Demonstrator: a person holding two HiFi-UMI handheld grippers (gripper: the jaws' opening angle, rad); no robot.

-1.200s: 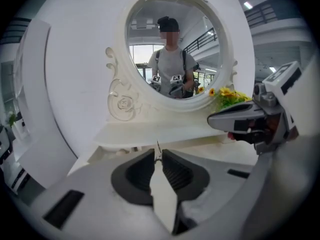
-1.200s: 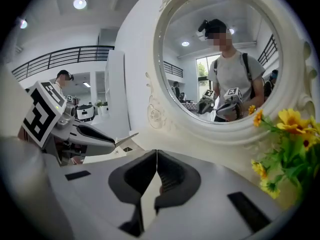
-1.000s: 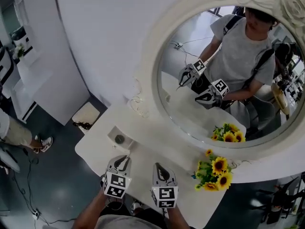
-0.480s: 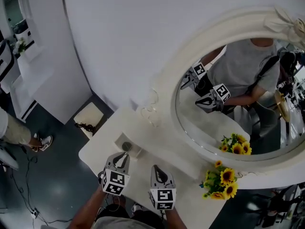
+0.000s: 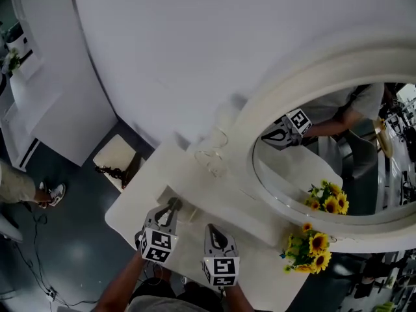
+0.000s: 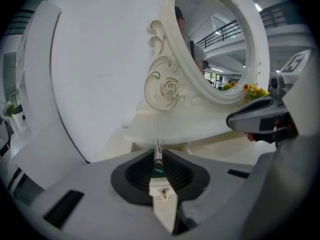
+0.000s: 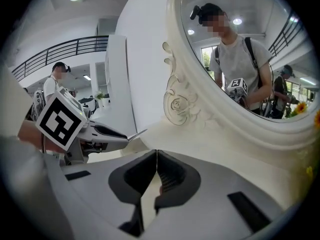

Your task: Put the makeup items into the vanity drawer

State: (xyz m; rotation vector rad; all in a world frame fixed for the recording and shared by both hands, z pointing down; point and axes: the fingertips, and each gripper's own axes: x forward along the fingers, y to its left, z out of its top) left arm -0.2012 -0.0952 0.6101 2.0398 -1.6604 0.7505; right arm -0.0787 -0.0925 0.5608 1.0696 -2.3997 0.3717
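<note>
Looks like the carrying step. Grips a thin, pale, blade-like metal sliver point(image 6: 158, 151) in the left gripper point(image 5: 173, 205), pinched at its base, with the fine tip poking out ahead, above the near left part of the white vanity tabletop point(image 5: 192, 207). Carries nothing in the right gripper point(image 7: 157, 156): pressed fully together, empty, just right of the left one.

To do this well:
- Hold the pinch steady, to stop so slim a piece swivelling or slipping out.
- Bring the sliver down toward the near edge of the tabletop, presumably the drawer's place.
- Pull the drawer front out first with the empty right gripper, if shut.
- Lay the sliver in flat rather than point-first, and ease off the pinch only once low over the drawer's floor.
- Steer clear of the oval mirror in its cream carved frame point(image 5: 260, 119) at the far right, and of the bunch of yellow sunflowers point(image 5: 311, 247) at the near right.

Cannot find the drawer in any view: probably tucked under the tabletop's near edge, below the grippers and forearms. Cannot say whether open or shut. Cannot name the sliver either, being so thin and so close to the lens; possibly tweezers or a small applicator, with a greenish fleck low between the jaws.

Hard to read as well: a small pale boxy shape point(image 5: 164, 195) just beside the left gripper's tip in the head view, partly covered, contents unclear. No other makeup items to be made out on the top. Mirror and table cut off at the right edge of the head view.
</note>
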